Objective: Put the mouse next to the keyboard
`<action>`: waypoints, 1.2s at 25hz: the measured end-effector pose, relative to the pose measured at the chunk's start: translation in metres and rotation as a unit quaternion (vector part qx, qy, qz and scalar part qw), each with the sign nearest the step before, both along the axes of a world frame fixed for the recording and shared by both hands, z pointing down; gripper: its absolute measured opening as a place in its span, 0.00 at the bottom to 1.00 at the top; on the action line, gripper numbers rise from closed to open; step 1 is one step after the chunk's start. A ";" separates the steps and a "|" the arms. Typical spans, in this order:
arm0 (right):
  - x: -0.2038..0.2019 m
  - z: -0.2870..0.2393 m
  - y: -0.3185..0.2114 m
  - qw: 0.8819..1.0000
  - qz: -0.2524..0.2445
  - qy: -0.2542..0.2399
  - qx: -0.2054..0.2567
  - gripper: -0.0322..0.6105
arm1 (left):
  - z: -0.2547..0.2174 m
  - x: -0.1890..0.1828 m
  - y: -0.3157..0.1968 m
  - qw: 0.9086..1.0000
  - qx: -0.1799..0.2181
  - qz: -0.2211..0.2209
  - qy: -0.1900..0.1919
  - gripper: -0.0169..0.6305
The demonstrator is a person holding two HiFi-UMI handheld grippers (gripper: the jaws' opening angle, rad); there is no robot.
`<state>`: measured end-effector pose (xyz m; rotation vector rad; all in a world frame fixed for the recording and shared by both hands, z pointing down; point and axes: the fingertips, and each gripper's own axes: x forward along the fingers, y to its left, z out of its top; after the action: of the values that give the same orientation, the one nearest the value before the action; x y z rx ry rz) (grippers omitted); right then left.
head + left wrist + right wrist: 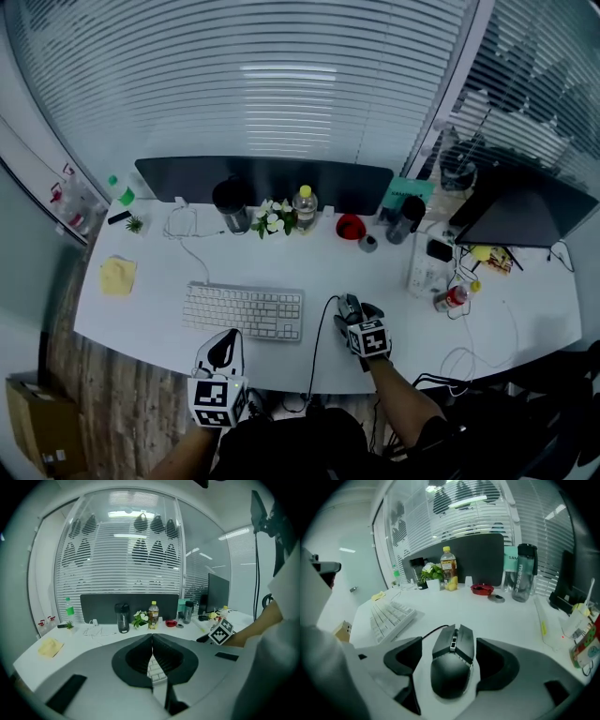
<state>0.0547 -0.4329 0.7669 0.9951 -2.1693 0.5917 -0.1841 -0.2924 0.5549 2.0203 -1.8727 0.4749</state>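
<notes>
The black wired mouse [349, 306] [452, 660] lies on the white desk [394, 281], just right of the white keyboard [244, 311] [391, 616]. My right gripper [352, 317] [449, 645] straddles the mouse, jaws open, with a gap on each side of it. The mouse cable [317, 347] runs off the front edge of the desk. My left gripper [223, 345] [152, 637] is shut and holds nothing. It hovers at the desk's front edge, over the near side of the keyboard [157, 672].
Along the back stand a dark tumbler [232, 204], white flowers [274, 217], a yellow-capped bottle [304, 206], a red dish [350, 226] and a dark flask [409, 217]. A yellow cloth [118, 276] lies far left. A laptop [520, 217], a clear box [427, 272] and cables sit at right.
</notes>
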 end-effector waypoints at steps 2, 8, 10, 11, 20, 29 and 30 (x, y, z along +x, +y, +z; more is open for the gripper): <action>-0.002 -0.014 0.001 1.000 -0.002 -0.003 0.011 0.61 | -0.003 0.000 -0.004 1.000 0.002 0.007 0.005 0.07; -0.017 -0.084 0.006 0.997 -0.009 -0.045 0.060 0.60 | -0.021 0.002 -0.008 0.999 0.026 0.038 0.015 0.07; -0.022 -0.114 0.007 0.995 -0.011 -0.058 0.081 0.59 | -0.029 0.006 -0.014 0.997 0.037 0.063 0.015 0.07; -0.024 -0.129 0.009 0.994 -0.012 -0.065 0.091 0.58 | -0.034 0.008 -0.018 0.996 0.046 0.073 0.020 0.07; -0.023 -0.261 0.040 0.974 0.010 -0.128 0.185 0.46 | -0.091 -0.002 -0.041 0.990 0.112 0.079 0.036 0.07; -0.003 -0.360 0.070 0.951 0.056 -0.164 0.256 0.26 | -0.156 0.007 -0.046 0.978 0.165 0.122 0.048 0.07; -0.003 -0.366 0.074 0.950 0.053 -0.171 0.256 0.22 | -0.160 0.008 -0.045 0.977 0.166 0.128 0.044 0.07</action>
<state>0.0514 -0.3589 0.4006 1.3659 -2.6691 0.2571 -0.1765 -0.3374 0.3948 2.4720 -1.7382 0.1355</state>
